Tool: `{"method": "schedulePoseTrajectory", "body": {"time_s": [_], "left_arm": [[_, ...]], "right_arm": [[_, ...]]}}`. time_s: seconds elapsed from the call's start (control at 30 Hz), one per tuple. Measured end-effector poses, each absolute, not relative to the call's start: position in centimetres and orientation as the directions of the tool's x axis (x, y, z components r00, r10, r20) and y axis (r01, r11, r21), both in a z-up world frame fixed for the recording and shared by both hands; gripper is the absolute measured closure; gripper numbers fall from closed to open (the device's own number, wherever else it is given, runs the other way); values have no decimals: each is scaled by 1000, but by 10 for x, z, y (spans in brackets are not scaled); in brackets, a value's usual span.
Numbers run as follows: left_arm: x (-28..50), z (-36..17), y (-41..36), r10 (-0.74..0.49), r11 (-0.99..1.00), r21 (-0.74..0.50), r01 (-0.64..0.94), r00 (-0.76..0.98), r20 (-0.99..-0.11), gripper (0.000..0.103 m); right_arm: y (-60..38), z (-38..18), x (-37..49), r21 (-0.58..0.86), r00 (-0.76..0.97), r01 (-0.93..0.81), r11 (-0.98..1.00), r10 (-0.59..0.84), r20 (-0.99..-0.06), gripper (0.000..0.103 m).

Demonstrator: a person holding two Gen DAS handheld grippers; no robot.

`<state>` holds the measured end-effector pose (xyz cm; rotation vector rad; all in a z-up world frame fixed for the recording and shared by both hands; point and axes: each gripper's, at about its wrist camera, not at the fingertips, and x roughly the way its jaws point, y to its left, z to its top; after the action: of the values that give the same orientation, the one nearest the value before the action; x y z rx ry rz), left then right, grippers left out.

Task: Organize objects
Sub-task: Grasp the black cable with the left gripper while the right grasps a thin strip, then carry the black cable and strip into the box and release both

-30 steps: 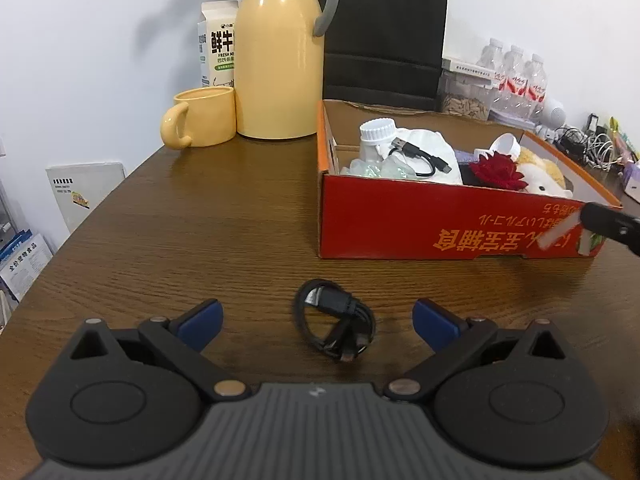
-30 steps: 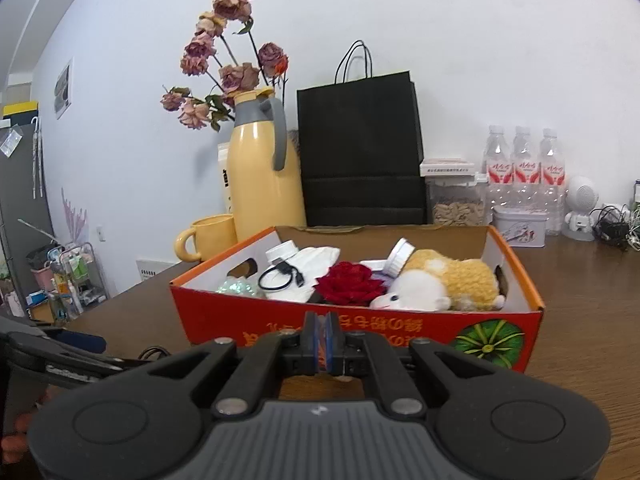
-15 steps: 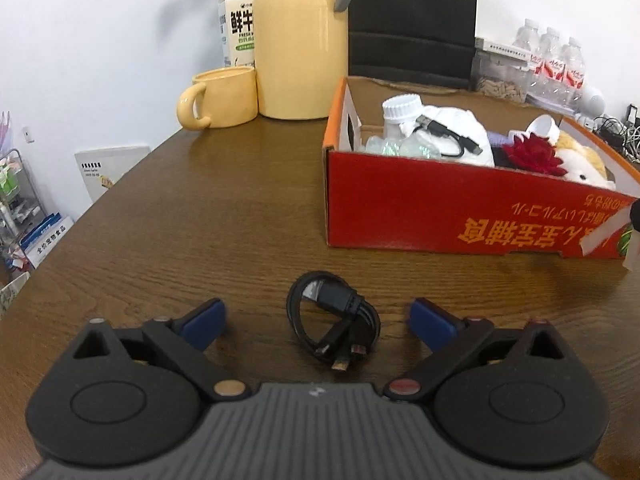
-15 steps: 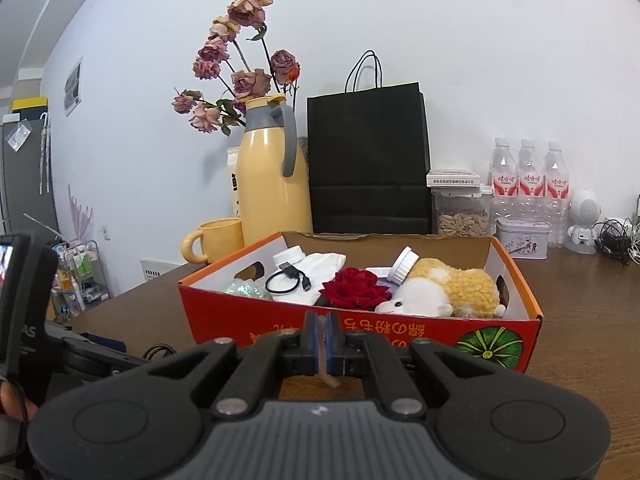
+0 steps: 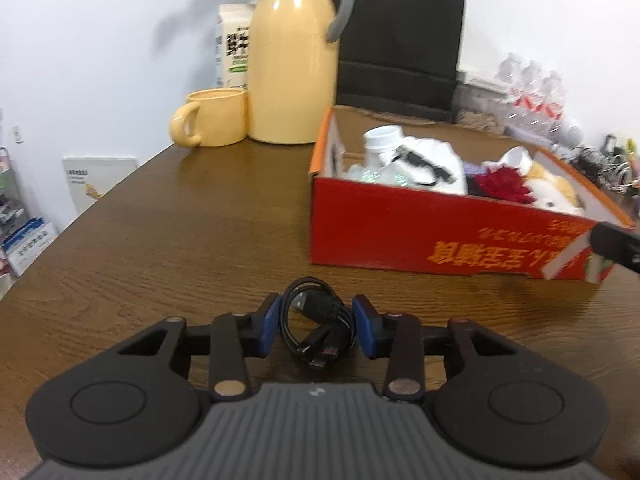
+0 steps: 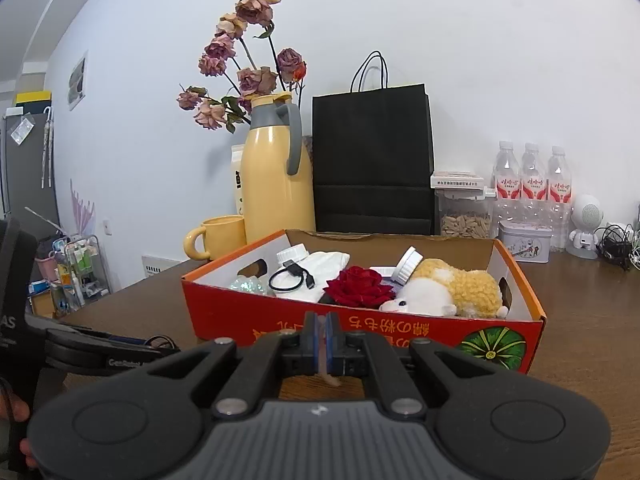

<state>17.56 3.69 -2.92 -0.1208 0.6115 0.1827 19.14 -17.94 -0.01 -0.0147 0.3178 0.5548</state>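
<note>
- The brown wooden table [image 5: 168, 240] carries everything; its left edge curves off towards a rack and papers that are too blurred to read.
- Near the far left corner stand a yellow mug [image 5: 214, 122] and a yellow thermos jug [image 5: 292, 68], with a milk carton [image 5: 232, 44] half hidden behind them. The top of the jug is cut off in the left wrist view.
- The left gripper [image 5: 316, 326] sits low over the near edge of the table. Its jaws have just been closing, and the blue pads [image 5: 269, 326] now stand at either side of the coiled black cable [image 5: 318, 326], which lies on the table between them. The pads look to be touching the coil's sides, though motion blur makes a firm squeeze hard to confirm.
- The red cardboard box [image 5: 420, 236] stands well apart from the cable, towards the right side of the table. Inside, partly hidden by its front wall, are a white bottle [image 5: 382, 142], a second black cable [image 6: 290, 276] on white cloth, a red rose [image 6: 358, 290] and a plush toy [image 6: 452, 292].
- A black paper bag [image 6: 372, 160] stands behind the box.
- The right gripper [image 6: 322, 334] hangs before the box's front wall, jaws pressed fully together with only a thin pale scrap, unidentifiable, showing below them.
- Water bottles [image 6: 532, 180] line the far right edge.
</note>
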Motion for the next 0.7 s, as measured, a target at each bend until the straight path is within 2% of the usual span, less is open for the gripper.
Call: {"method": "schedulePoseTrajectory", "body": {"time_s": [0.2, 0.47, 0.7], "left_arm": [[171, -5, 31, 80, 986, -82, -144, 848, -525, 64], [199, 55, 11, 26, 996, -74, -59, 926, -376, 64], [246, 69, -1, -4, 994, -103, -32, 941, -337, 64]], "right_arm": [[-181, 7, 189, 68, 811, -520, 852, 517, -275, 100], [-172, 46, 204, 4, 838, -518, 855, 509, -197, 100], [-155, 65, 254, 8, 858, -489, 872, 483, -177, 100]]}}
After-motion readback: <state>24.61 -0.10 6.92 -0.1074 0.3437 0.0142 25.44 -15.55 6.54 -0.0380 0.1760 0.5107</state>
